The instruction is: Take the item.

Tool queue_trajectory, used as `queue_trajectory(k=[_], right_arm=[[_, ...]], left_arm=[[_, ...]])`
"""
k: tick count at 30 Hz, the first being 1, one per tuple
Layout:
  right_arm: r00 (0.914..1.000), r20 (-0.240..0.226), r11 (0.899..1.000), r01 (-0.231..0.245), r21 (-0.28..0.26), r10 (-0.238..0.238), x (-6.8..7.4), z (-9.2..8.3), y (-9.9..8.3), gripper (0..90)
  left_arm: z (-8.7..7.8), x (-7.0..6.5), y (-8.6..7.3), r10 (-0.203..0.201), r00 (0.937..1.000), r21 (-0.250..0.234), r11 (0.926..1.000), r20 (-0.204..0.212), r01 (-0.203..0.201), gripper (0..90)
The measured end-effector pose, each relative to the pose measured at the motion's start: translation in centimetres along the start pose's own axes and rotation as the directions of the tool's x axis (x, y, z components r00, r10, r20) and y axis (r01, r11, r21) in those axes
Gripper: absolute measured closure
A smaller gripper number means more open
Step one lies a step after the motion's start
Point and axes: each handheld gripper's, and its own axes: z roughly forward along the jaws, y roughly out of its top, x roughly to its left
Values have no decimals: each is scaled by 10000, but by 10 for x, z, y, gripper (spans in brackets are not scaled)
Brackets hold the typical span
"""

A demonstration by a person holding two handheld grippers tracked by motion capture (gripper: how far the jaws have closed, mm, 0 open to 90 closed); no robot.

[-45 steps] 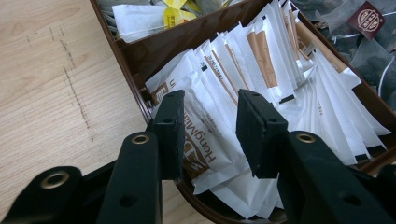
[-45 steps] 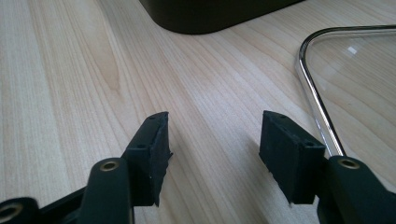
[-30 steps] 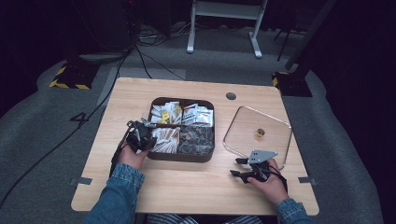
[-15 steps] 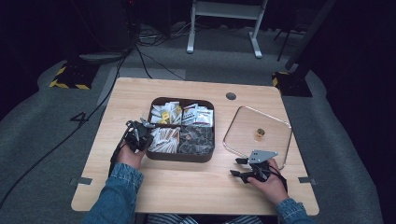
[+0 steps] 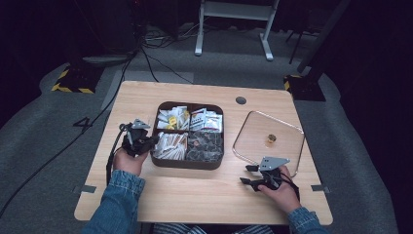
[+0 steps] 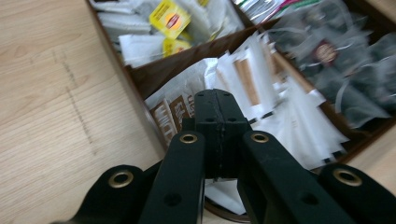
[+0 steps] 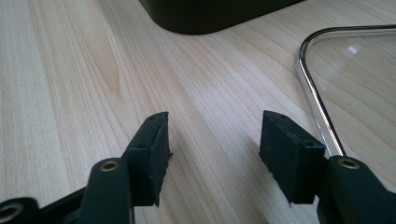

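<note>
Your left gripper (image 6: 217,105) has its jaws pressed fully together over the white-and-brown paper sachets (image 6: 261,112) in the dark brown four-compartment tray (image 5: 158,161), whether pinching one I cannot tell, while your right gripper (image 7: 212,140) waits open on the wooden table (image 7: 70,70) beside the clear glass lid (image 7: 355,70), so nothing has left the tray yet.

Blue denim sleeves (image 5: 117,204); black jaws with brass-ringed screw holes.

Floor left of table (image 5: 146,97): large painted "4" (image 5: 81,122). Yellow tea-bag tag (image 6: 170,18) carries a red logo, lettering unreadable. Brown sachet print blurred.
</note>
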Motion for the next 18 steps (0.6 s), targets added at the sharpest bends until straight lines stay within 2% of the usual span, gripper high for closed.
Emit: queue_trajectory(k=[5, 10, 15, 18], right_arm=[[10000, -2, 10000, -4, 1, 4, 0, 0, 0, 429], [10000, -12, 10000, -1, 5, 1, 0, 0, 0, 429], [10000, -13, 10000, -4, 2, 4, 0, 0, 0, 429], [10000, 2, 10000, 1, 0, -1, 0, 0, 0, 429]], left_arm=[[-8, -1, 2, -43, 9982, -451, 9990, 593, 70, 895], [-18, -4, 5, 8, 9920, -1066, 9942, 1264, 127, 895], [-23, -7, 6, -7, 9818, -1450, 9890, 1898, 287, 895], [-25, -9, 6, 141, 9738, -1709, 9850, 2271, 256, 896]])
